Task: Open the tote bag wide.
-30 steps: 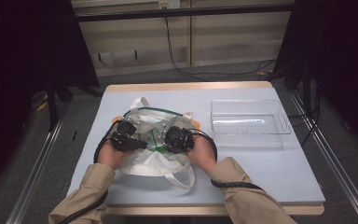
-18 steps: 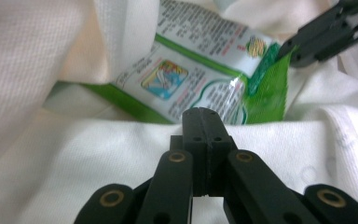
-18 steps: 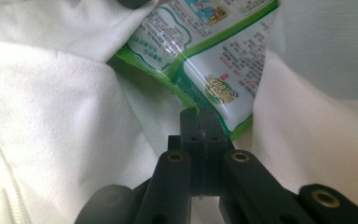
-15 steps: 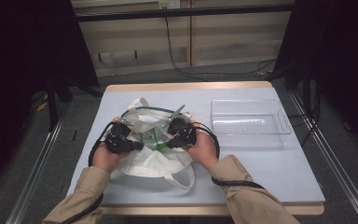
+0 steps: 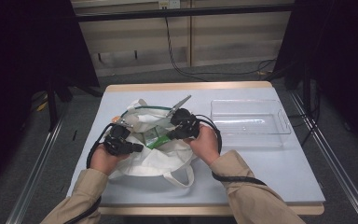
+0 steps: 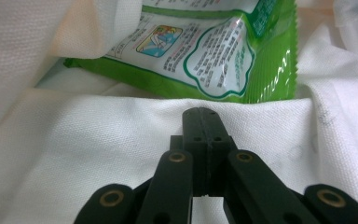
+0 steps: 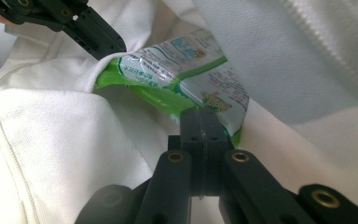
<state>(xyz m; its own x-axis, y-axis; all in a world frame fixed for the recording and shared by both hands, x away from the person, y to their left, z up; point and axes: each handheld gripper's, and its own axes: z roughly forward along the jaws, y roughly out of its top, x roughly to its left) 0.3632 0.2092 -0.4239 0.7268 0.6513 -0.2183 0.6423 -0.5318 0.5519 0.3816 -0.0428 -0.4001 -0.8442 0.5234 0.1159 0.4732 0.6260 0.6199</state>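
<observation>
Both pairs of black jaws are pressed together. In the right gripper view, the right gripper [image 7: 204, 122] is clamped on the lower corner of a green-and-white snack packet [image 7: 182, 70], whose printed face tilts up out of the mouth of a white cloth tote bag [image 7: 65, 140]. In the left gripper view, the left gripper [image 6: 204, 122] is closed on a fold of the bag's fabric at the rim of the opening, with the packet [image 6: 205, 51] just beyond its tips, lying against the cloth and half covered by another fold at upper left. The left gripper's jaws also appear at the top left of the right gripper view, pinching the bag's edge just beside the packet's far end.

From the high view, the left gripper [image 5: 137, 148] and right gripper [image 5: 170, 136] face each other over the bag [image 5: 144, 163], which lies spread on the pale blue table [image 5: 270, 172], its handle loops trailing toward the person. The packet [image 5: 154, 138] shows as a green strip between the two grippers. A clear plastic tray [image 5: 251, 122] sits on the table to the right of the bag, apart from it.
</observation>
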